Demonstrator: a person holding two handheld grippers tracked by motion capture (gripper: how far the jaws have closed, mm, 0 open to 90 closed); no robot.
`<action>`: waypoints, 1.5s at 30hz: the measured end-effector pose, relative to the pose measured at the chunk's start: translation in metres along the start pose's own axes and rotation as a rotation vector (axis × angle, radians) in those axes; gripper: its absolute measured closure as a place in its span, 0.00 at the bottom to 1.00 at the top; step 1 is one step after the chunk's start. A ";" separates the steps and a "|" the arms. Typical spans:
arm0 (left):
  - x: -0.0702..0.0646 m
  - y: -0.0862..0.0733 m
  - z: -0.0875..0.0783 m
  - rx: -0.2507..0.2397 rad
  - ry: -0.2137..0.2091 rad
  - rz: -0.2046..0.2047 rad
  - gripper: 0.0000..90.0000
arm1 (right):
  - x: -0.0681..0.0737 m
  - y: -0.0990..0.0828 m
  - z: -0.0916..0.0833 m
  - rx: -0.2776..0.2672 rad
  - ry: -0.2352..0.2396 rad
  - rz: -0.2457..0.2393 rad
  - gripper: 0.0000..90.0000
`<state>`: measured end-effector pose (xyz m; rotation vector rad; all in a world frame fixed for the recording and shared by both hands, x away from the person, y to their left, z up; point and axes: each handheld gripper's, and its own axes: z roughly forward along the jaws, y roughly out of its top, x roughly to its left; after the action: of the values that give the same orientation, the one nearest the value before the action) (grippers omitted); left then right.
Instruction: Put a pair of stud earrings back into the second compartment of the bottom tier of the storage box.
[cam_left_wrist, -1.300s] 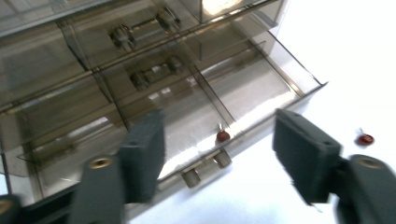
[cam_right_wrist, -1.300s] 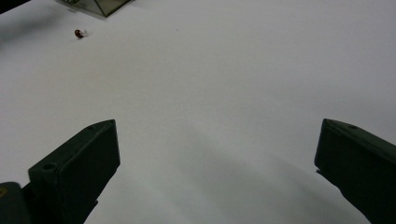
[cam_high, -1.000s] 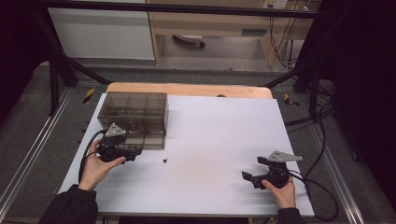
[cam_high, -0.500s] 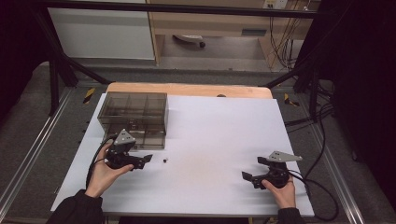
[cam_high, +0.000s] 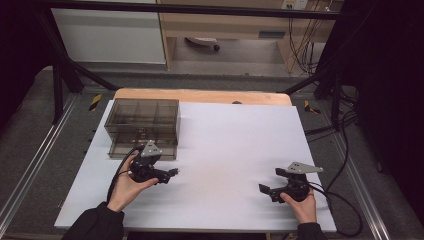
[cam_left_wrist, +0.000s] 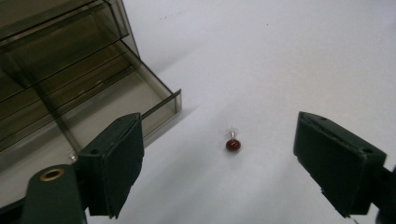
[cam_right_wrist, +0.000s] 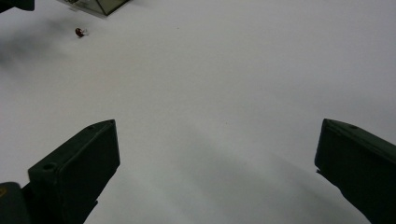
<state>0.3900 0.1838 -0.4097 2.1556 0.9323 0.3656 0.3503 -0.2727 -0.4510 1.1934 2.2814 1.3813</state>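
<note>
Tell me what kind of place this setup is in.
Probably a lab or workshop recording station: a white-topped table inside a black metal frame, loose cables hanging behind it, and handheld two-jaw grippers, like the left gripper, with trailing cords.

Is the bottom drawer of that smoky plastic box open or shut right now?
Open. In the left gripper view the drawer juts forward past the box above it, onto the white table. It looks empty.

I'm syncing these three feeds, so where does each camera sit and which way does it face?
High view: above the near table edge, looking forward and down; both forearms, left gripper, right gripper.
Left gripper view: rides that gripper, jaws apart, facing the red bead beside the smoky drawer box.
Right gripper view: jaws apart over the white table.
Both gripper views share the bead.
</note>
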 end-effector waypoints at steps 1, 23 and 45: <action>-0.001 0.001 0.002 0.002 0.002 0.003 0.21 | 0.000 0.000 0.000 -0.001 0.000 0.000 0.01; -0.009 -0.007 0.031 0.101 -0.026 -0.005 0.64 | 0.000 0.000 0.001 0.004 0.001 -0.001 0.01; -0.009 -0.010 0.039 0.113 -0.006 0.017 0.87 | 0.000 0.000 0.001 0.007 0.002 0.002 0.01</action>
<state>0.3990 0.1616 -0.4428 2.2666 0.9523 0.3217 0.3506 -0.2722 -0.4515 1.1971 2.2884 1.3768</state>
